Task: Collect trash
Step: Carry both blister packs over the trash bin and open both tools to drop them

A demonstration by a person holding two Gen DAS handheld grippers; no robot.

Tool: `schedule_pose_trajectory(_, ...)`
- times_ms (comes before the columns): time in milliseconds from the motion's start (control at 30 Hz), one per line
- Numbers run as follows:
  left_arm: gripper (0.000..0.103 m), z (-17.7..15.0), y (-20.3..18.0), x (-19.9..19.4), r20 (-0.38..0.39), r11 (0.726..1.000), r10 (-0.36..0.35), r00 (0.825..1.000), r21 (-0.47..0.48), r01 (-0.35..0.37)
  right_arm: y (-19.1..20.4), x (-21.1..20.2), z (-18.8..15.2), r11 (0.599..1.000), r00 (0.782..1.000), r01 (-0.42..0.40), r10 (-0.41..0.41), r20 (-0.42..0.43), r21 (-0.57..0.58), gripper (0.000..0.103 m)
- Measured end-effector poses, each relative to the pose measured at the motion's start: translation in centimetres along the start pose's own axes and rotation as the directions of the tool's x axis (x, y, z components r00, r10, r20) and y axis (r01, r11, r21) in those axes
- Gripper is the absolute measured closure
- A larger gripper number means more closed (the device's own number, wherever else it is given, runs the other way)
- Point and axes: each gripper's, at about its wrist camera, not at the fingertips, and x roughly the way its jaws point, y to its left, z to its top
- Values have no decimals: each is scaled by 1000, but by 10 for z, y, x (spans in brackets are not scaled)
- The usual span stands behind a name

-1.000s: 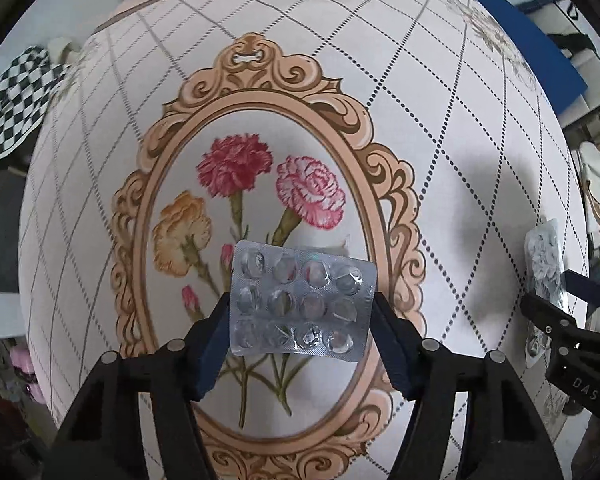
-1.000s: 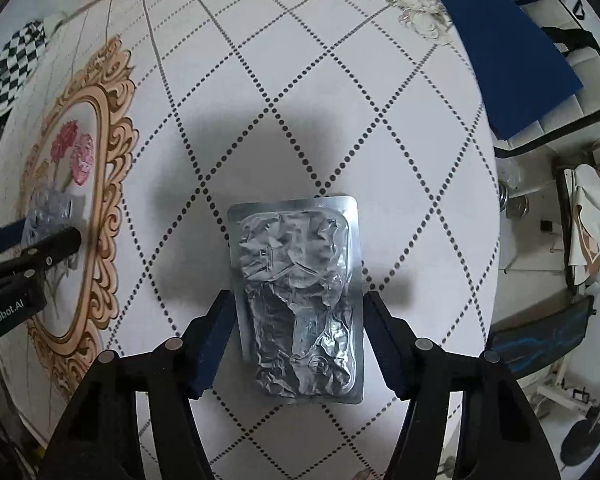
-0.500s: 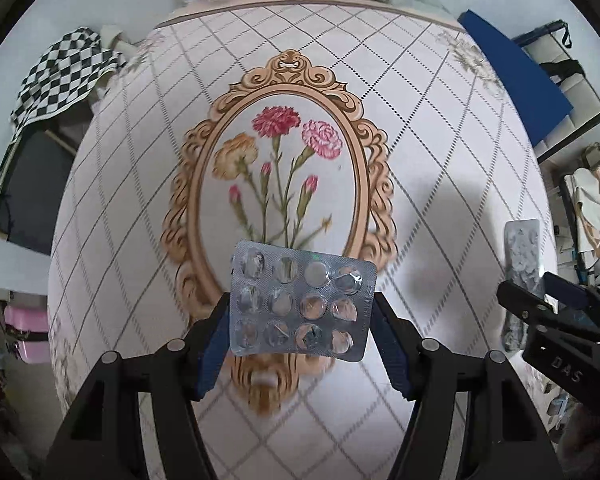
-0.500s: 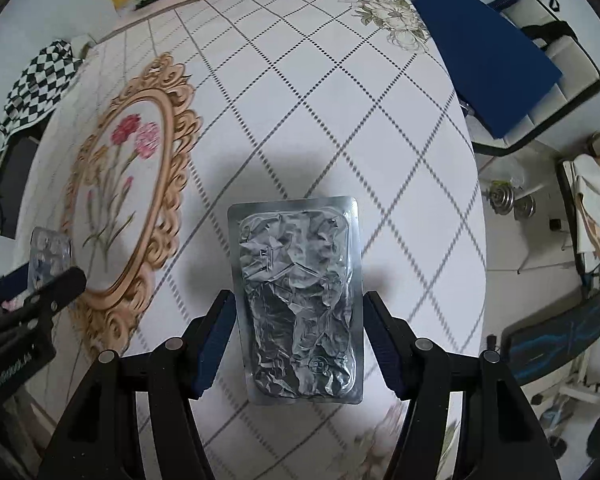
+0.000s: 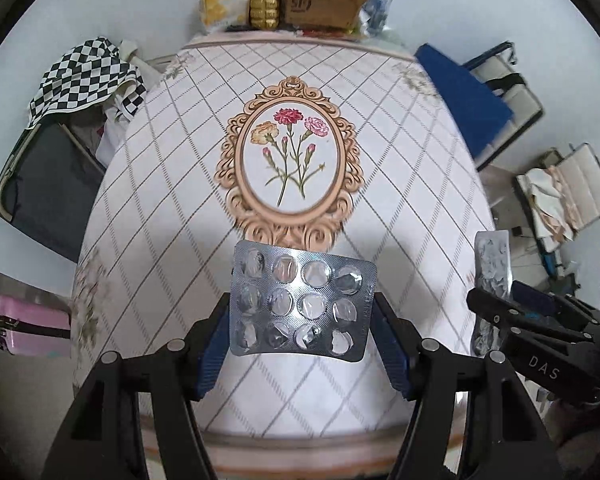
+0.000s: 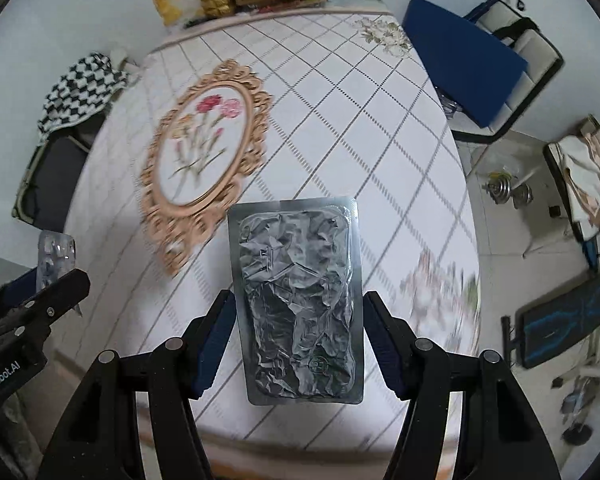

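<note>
Patterned tablecloth (image 5: 380,168) seen below two held packs.
A crumpled foil pack (image 6: 298,304) is clamped in the right gripper (image 6: 296,340); an emptied blister pack (image 5: 300,304) is clamped in the left gripper (image 5: 300,340), both above the table's near edge.

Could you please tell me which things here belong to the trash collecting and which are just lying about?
Job:
- empty pill blister, held in left gripper
- crumpled foil pack, held in right gripper

Lying about:
- checkered cloth
- cardboard box
- blue cushion
- pink case
</note>
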Motion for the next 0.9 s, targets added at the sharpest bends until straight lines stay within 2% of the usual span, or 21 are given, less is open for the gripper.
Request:
schedule_pose_trajectory(200, 40, -79, 27, -38, -16, 996, -55, 998, 65, 56, 30, -51, -107, 996, 999, -11, 8, 35, 94, 37)
schedule_pose_trajectory(300, 40, -126, 44, -44, -60, 994, -82, 995, 71, 86, 42, -63, -172, 986, 999, -47, 46, 6, 162, 37)
schedule_pose_trajectory(467, 40, -192, 58, -31, -174, 991, -102, 979, 72, 116, 57, -58, -261, 978, 993, -61, 80, -88, 200, 37)
schedule_pose_trajectory(600, 40, -242, 69, -5, -268, 993, -96, 959, 47, 112, 53, -30, -323, 970, 977, -57, 103, -187, 235, 37)
schedule_pose_trajectory(700, 40, -267, 73, 23, -324, 995, -90, 942, 7, 97, 43, 2, -354, 965, 960, -51, 119, -253, 258, 37)
schedule_pose_trajectory(833, 40, -298, 75, 83, -400, 993, -115, 910, -57, 100, 29, 60, -388, 957, 937, -54, 147, -316, 285, 37)
schedule_pose_trajectory(900, 40, -314, 74, 124, -441, 990, -137, 887, -100, 104, 21, 98, -402, 957, 928, -49, 150, -342, 286, 37)
